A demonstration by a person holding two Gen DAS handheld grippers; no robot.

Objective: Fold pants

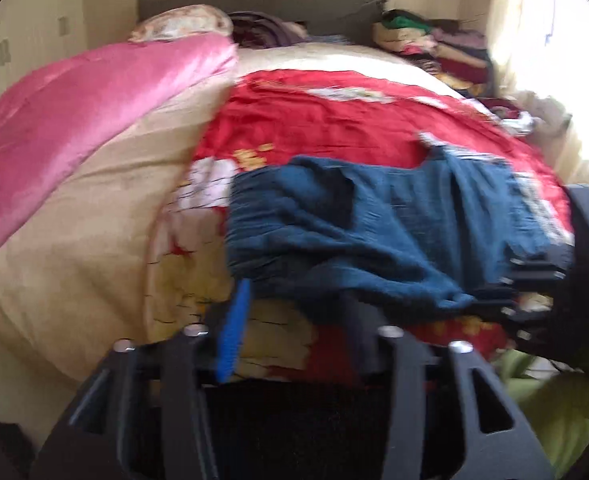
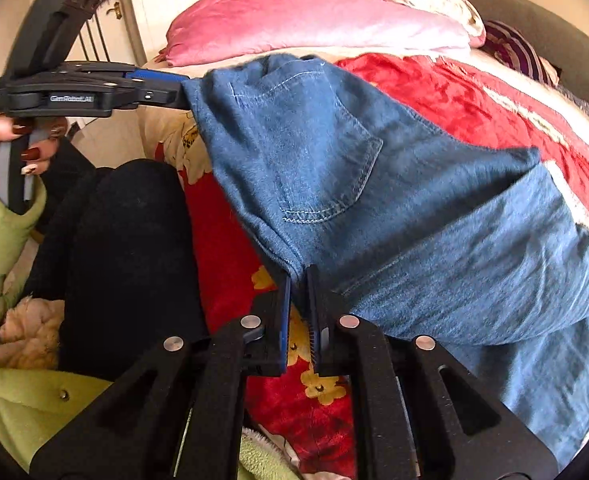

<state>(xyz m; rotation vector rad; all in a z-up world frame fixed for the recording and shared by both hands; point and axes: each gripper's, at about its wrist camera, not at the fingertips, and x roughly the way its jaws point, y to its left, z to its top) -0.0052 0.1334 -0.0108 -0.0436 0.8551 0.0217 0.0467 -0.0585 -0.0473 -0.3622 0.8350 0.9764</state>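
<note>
Blue jeans (image 2: 374, 184) are held up by their waist end over a red flowered bedspread (image 2: 462, 96), with the legs trailing on the bed to the right. My right gripper (image 2: 299, 276) is shut on the jeans' near corner. My left gripper (image 2: 182, 90) shows at the upper left of the right wrist view, shut on the other corner. In the blurred left wrist view the jeans (image 1: 374, 236) hang ahead; the left gripper (image 1: 294, 304) shows one blue pad and its other finger is under the cloth. The right gripper (image 1: 534, 280) is at the right.
A pink quilt (image 1: 78, 120) and pillows lie at the bed's left and head. Piled clothes (image 1: 434, 48) sit at the far right by a bright window. The person's black-clad leg (image 2: 126, 264) and green jacket (image 2: 10, 392) are beside the bed edge.
</note>
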